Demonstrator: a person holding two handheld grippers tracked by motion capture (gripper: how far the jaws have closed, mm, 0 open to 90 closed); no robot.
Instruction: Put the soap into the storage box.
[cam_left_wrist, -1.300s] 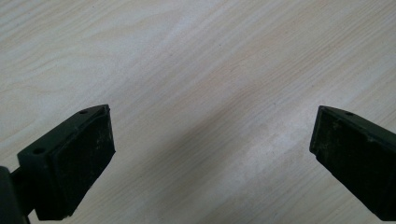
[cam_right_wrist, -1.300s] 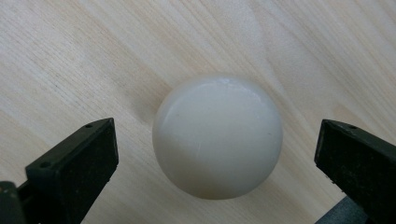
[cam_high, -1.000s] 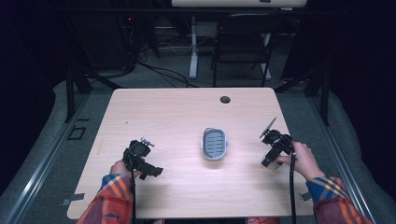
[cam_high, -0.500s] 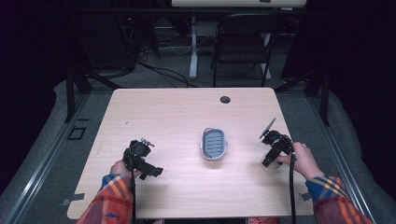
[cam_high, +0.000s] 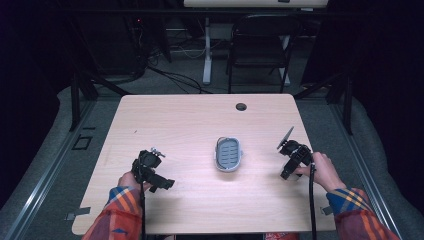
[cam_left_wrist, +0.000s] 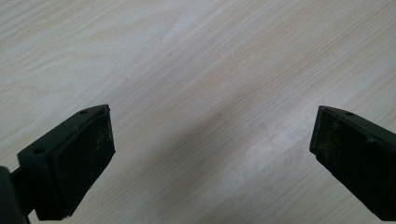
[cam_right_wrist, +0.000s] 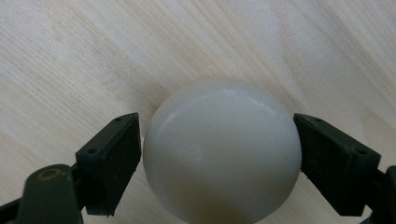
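Ball (cam_right_wrist: 222, 151), white and smooth, sits between the two jaws of your right hand-held gripper (cam_right_wrist: 219, 158), low in the middle of the right gripper view, over the pale wood of the worktop (cam_right_wrist: 70, 56). The jaws stand at both sides of it, very close, but I cannot tell if they press it or only frame it. In the high view this hand-held gripper (cam_high: 294, 157) is at the right of the frame, apart from the grey tray (cam_high: 228, 154) in the centre.

Be careful: the ball is round and glossy, so a weak or off-centre squeeze may let it slip out and roll over the edge of the worktop.

The tray has a ribbed floor and, as far as I can see, nothing lies in it.

Your left hand-held gripper (cam_left_wrist: 210, 154) has its jaws wide apart over bare wood and holds nothing.
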